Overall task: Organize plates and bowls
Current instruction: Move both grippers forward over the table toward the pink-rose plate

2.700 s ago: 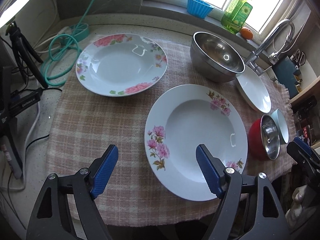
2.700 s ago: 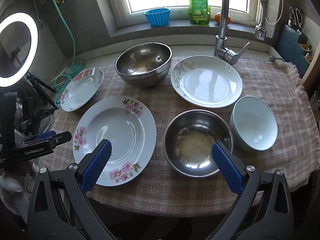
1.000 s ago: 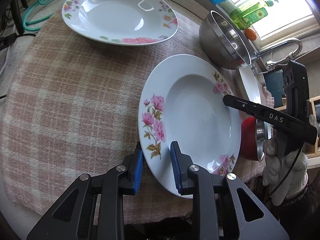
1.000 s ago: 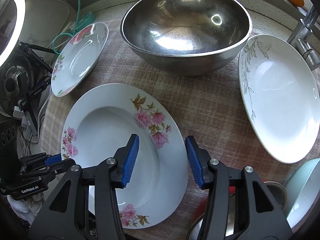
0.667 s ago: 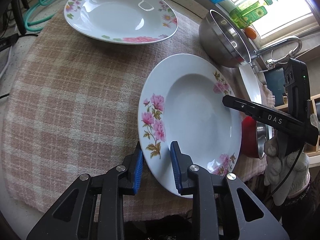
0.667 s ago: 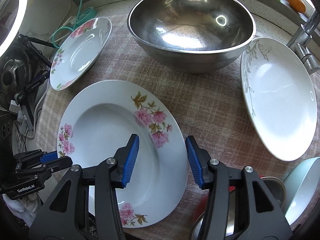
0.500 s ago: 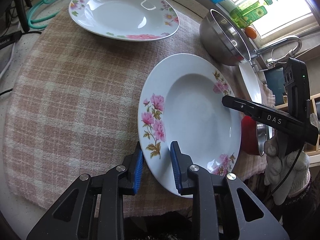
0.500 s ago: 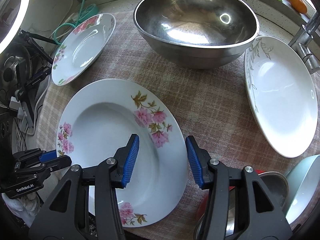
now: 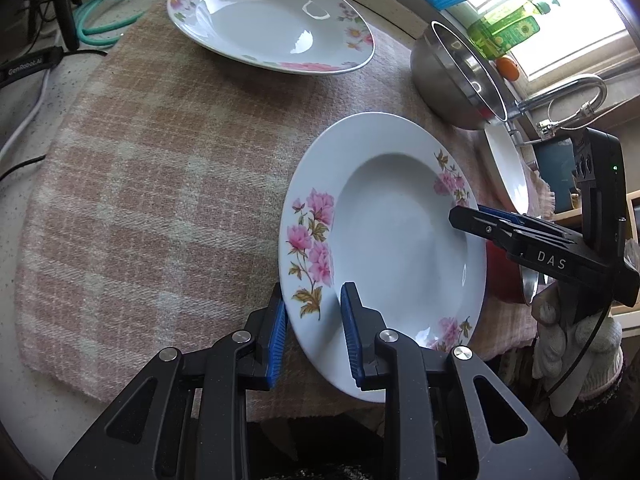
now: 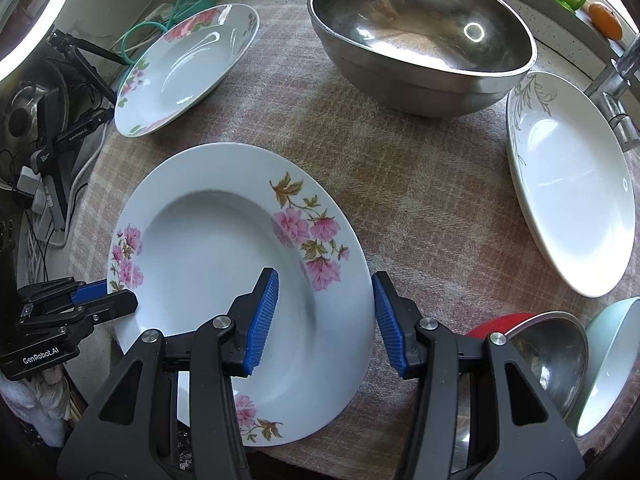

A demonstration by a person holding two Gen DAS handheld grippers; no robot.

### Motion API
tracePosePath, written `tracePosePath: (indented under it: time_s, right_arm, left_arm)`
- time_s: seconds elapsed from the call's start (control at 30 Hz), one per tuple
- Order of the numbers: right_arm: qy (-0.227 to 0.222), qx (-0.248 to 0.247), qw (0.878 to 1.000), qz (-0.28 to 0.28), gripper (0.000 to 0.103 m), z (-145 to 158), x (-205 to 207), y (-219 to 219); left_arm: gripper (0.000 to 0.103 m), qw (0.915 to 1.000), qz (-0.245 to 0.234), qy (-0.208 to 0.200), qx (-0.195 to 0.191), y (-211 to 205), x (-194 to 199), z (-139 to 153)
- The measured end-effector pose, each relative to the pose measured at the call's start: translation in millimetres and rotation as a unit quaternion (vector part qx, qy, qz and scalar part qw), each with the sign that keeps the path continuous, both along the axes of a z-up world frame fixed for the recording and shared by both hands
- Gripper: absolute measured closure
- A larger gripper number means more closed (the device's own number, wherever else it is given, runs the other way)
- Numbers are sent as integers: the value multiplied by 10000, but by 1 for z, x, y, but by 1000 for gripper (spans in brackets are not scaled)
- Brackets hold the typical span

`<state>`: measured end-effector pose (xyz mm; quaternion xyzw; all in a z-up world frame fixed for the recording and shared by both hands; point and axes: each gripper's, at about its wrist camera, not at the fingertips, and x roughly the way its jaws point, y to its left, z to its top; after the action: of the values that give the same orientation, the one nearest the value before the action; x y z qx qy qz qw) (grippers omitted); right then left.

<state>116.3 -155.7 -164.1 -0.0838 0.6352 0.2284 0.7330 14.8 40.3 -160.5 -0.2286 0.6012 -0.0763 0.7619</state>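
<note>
A white deep plate with pink flowers (image 9: 396,236) (image 10: 216,256) is held clear of the checked cloth (image 9: 160,184) by both grippers. My left gripper (image 9: 314,330) is shut on its near-left rim. My right gripper (image 10: 322,316) is shut on the opposite rim, one finger inside and one outside. A second flowered plate (image 9: 268,16) (image 10: 188,64) lies at the far left. A large steel bowl (image 10: 420,36) (image 9: 456,80) stands at the back. A white plate with a grey leaf pattern (image 10: 568,176) lies at the right.
A small steel bowl with a red outside (image 10: 548,352) and a pale blue bowl (image 10: 608,364) sit at the near right. A tap (image 9: 560,92), a green soap bottle (image 9: 504,28) and an orange (image 10: 606,20) are at the back. A green hose (image 9: 116,12) and cables lie left.
Both grippers keep their hold on the flowered plate. The plate has risen a little and shifted toward the far-left plate, which now looks closer.
</note>
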Motion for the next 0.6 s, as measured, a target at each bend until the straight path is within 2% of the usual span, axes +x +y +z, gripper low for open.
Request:
tracePosePath:
  time_s: [0.37,0.47,0.6]
  right_arm:
    - [-79,-68,9999,41,51,0,3,5]
    - [-188,-73,9998,67,45,5,4,7]
    - [-342,-40,9994,54,39,14,6,10]
  left_arm:
    - [78,10000,-57,3,65,-2,0,0]
    - [77,9993,-124,-102,323,-4,1,4]
    - [77,9953,-131,-333,897,0,4,15]
